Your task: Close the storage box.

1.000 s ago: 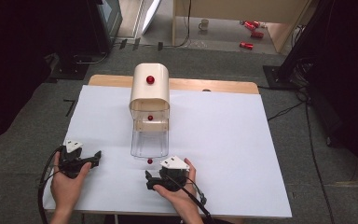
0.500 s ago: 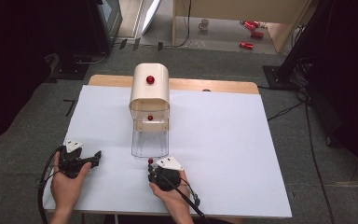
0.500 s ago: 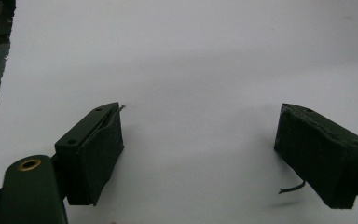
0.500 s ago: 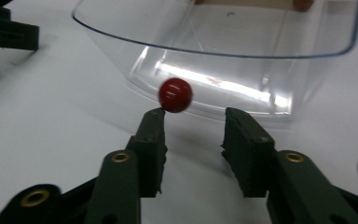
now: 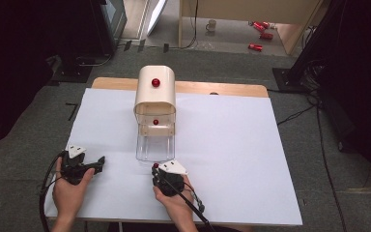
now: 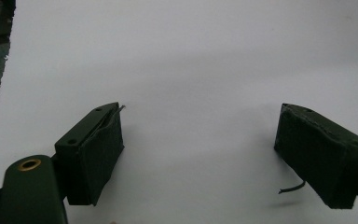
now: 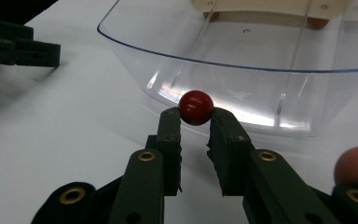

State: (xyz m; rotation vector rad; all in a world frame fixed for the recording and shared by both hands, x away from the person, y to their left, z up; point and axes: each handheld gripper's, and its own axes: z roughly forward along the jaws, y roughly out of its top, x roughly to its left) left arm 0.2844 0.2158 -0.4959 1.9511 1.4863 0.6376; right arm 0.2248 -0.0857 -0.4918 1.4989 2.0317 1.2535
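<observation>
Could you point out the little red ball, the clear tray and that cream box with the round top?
Red ball (image 7: 196, 107), right gripper view: middle of the ball.
Clear tray (image 7: 242, 65), right gripper view: its front rim.
Cream box (image 5: 155, 94), high view: its curved top.

My desk (image 5: 232, 89), wooden under a white sheet (image 5: 251, 159), stands on grey carpet (image 5: 24, 145); beyond it, red cans (image 5: 261, 35) and a mug (image 5: 211, 25) lie beneath a wooden cabinet (image 5: 251, 9).
</observation>
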